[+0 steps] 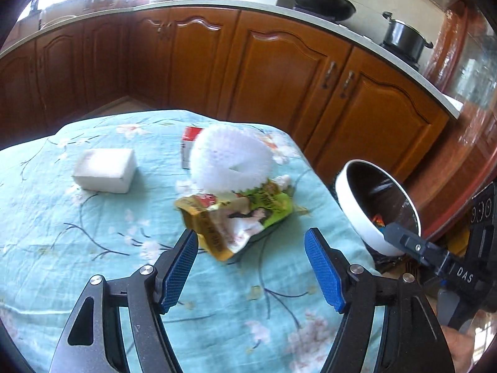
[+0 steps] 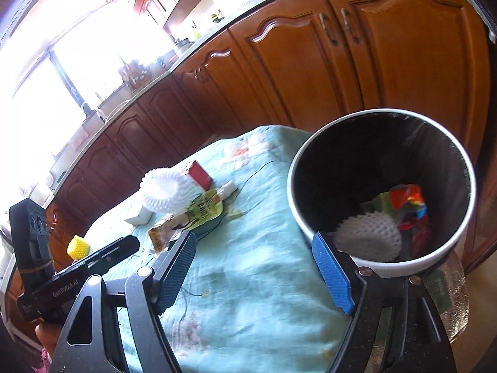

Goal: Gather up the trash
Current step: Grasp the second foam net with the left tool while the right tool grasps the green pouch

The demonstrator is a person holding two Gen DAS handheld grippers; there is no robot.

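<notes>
We hold the left gripper [image 1: 251,267] spread wide and empty, low in frame before the crumpled wrapper [image 1: 236,217] at centre; the right gripper [image 2: 254,267] gapes too, the trash bin [image 2: 382,264] at right.

Brown wooden cabinets [image 1: 279,71] with arched panel doors run along the back under a pale counter [image 1: 217,5]. On the counter stand a black wok [image 1: 323,1] and a dark lidded pot [image 1: 403,35]. Left of the cabinets, a window [image 2: 46,77] glares with daylight.
</notes>
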